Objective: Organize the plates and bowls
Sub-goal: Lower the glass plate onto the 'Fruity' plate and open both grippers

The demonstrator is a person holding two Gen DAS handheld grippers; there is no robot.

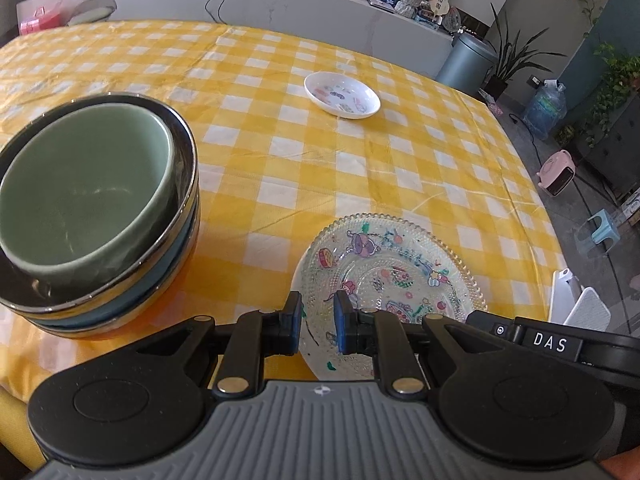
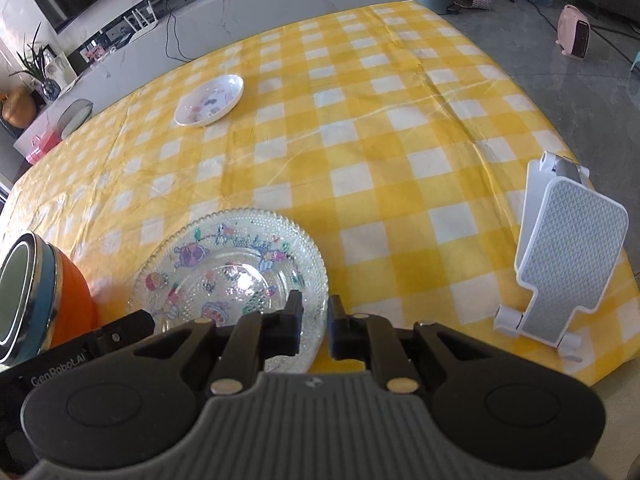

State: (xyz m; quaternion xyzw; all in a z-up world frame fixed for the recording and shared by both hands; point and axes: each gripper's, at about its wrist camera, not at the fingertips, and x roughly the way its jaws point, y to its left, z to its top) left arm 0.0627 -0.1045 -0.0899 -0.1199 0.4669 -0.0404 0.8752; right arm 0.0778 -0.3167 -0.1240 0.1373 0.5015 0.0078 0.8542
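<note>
A clear glass plate (image 1: 394, 272) with cartoon prints lies near the table's front edge; it also shows in the right wrist view (image 2: 228, 264). My left gripper (image 1: 318, 322) hovers over its near left rim, jaws a little apart, holding nothing. My right gripper (image 2: 314, 326) sits at the plate's near right rim, jaws a little apart, with the rim between or just below them. A stack of bowls (image 1: 96, 208), green one on top, stands left of the plate; its edge shows in the right wrist view (image 2: 36, 296). A small white dish (image 1: 342, 94) lies farther back, also in the right wrist view (image 2: 210, 100).
The table has a yellow checked cloth (image 1: 320, 168). A white phone stand (image 2: 568, 256) stands at the front right edge. Beyond the table are a grey counter (image 1: 280, 4), a bin (image 1: 466, 60), plants and a pink heater (image 2: 574, 32) on the floor.
</note>
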